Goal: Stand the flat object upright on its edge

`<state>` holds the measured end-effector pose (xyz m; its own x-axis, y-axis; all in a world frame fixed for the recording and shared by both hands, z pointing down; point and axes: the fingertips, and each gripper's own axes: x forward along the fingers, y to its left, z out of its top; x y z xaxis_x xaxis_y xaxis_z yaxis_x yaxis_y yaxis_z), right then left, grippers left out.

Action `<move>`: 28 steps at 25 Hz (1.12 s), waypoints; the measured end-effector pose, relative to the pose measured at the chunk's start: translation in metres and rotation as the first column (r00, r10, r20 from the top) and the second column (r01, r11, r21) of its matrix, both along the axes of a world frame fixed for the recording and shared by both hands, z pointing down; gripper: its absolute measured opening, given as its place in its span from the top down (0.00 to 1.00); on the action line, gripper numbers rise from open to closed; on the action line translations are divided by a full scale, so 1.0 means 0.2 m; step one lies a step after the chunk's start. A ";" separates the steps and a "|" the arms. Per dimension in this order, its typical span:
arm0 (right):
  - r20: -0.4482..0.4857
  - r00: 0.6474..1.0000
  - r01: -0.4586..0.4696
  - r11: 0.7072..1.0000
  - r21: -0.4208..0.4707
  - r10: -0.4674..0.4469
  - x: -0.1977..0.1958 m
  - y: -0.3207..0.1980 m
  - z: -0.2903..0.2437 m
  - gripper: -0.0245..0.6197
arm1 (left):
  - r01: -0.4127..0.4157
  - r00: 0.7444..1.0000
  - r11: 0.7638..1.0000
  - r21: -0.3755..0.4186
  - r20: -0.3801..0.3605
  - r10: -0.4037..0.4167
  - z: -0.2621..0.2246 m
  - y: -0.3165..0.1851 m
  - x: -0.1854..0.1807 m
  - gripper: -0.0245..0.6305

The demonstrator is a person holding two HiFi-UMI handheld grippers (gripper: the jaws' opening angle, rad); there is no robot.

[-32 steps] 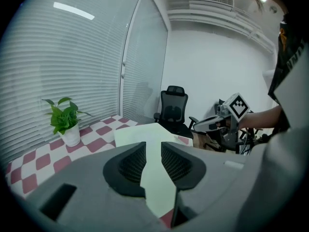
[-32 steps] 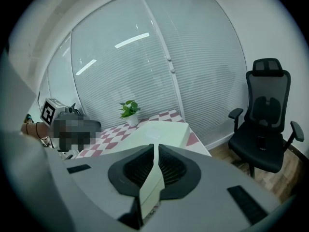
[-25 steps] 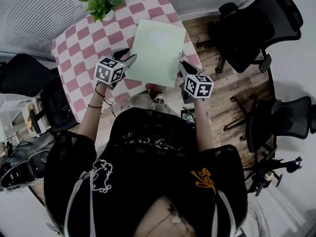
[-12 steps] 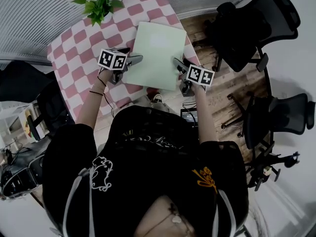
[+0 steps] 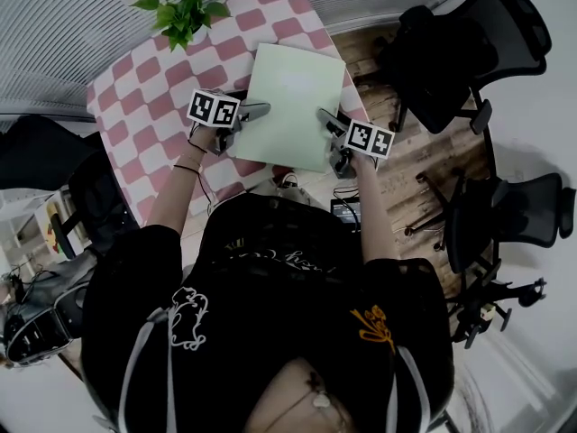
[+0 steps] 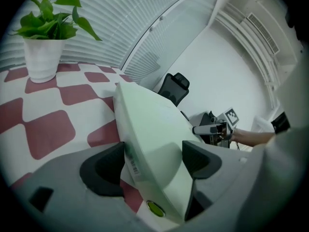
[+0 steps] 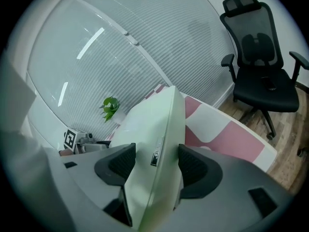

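Lying how, the pale green flat object [image 5: 290, 106]?

— Broad face up on the checkered table [image 5: 144, 88], as the head view reads, in the upper middle of the frame. Its long axis runs up the picture, away from the person, leaning slightly right. Its near short edge reaches the table's near rim.

— Which gripper is closer?

— Neither. The left gripper [image 5: 257, 111] straddles the left long edge and the right gripper [image 5: 326, 120] straddles the right long edge. They sit nearly opposite each other, toward the lower half of the sheet.

— Pinching it?

— No. Both pairs of jaws have just been opening and stand spread. Each gripper view shows the object's edge between the pads, and no pad seems to press on it.

— So what does the next move turn on?

— I judge it turns on that crosswise line between the two grippers. Closing there and tipping would swing the object about that line, onto a short edge.
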<state>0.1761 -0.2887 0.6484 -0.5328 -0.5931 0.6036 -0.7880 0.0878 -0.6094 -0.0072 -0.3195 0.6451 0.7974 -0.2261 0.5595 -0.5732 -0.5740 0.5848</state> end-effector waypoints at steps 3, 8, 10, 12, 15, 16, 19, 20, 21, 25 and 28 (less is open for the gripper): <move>-0.051 0.999 0.001 1.000 0.018 0.000 0.00 0.01 -0.01 0.57 | -0.015 0.998 0.999 0.038 0.056 0.013 0.00 0.01 0.00 0.39; -0.110 0.994 0.014 0.996 0.092 -0.003 -0.01 0.03 -0.12 0.57 | -0.018 0.996 0.992 0.127 0.090 0.007 -0.09 0.04 -0.01 0.40; -0.133 0.991 0.027 0.991 0.134 -0.009 -0.02 0.04 -0.19 0.57 | -0.018 0.994 0.983 0.182 0.105 -0.001 -0.16 0.05 -0.03 0.41; -0.155 0.988 0.040 0.984 0.175 -0.012 -0.05 0.03 -0.26 0.57 | -0.018 0.993 0.969 0.245 0.117 -0.011 -0.23 0.06 -0.04 0.41; -0.198 0.980 0.054 0.971 0.232 -0.007 -0.07 0.03 -0.37 0.57 | -0.017 0.990 0.943 0.333 0.139 -0.031 -0.34 0.05 -0.06 0.42; -0.216 0.976 0.064 0.966 0.252 -0.008 -0.07 0.02 -0.40 0.57 | -0.018 0.988 0.934 0.358 0.148 -0.038 -0.37 0.05 -0.07 0.42; -0.270 0.963 0.093 0.945 0.313 -0.005 -0.09 -0.01 -0.51 0.58 | -0.022 0.982 0.898 0.438 0.177 -0.062 -0.48 0.03 -0.08 0.42; -0.289 0.957 0.102 0.938 0.332 -0.002 -0.09 -0.02 -0.54 0.58 | -0.024 0.980 0.884 0.467 0.186 -0.072 -0.51 0.02 -0.08 0.43; -0.308 0.952 0.112 0.930 0.349 0.001 -0.10 -0.03 -0.58 0.58 | -0.027 0.977 0.868 0.496 0.196 -0.082 -0.55 0.01 -0.08 0.43; -0.375 0.927 0.136 0.903 0.407 0.029 -0.10 -0.06 -0.68 0.59 | -0.047 0.963 0.791 0.610 0.237 -0.126 -0.69 -0.02 -0.09 0.47; -0.417 0.907 0.144 0.884 0.444 0.062 -0.09 -0.08 -0.74 0.59 | -0.063 0.954 0.741 0.669 0.259 -0.153 -0.77 -0.05 -0.09 0.52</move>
<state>0.1580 -0.3045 0.5001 -0.3290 -0.8369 0.4374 -0.9435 0.3107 -0.1151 -0.0261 -0.3288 0.4906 0.6105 -0.6552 0.4450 -0.6823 -0.7204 -0.1247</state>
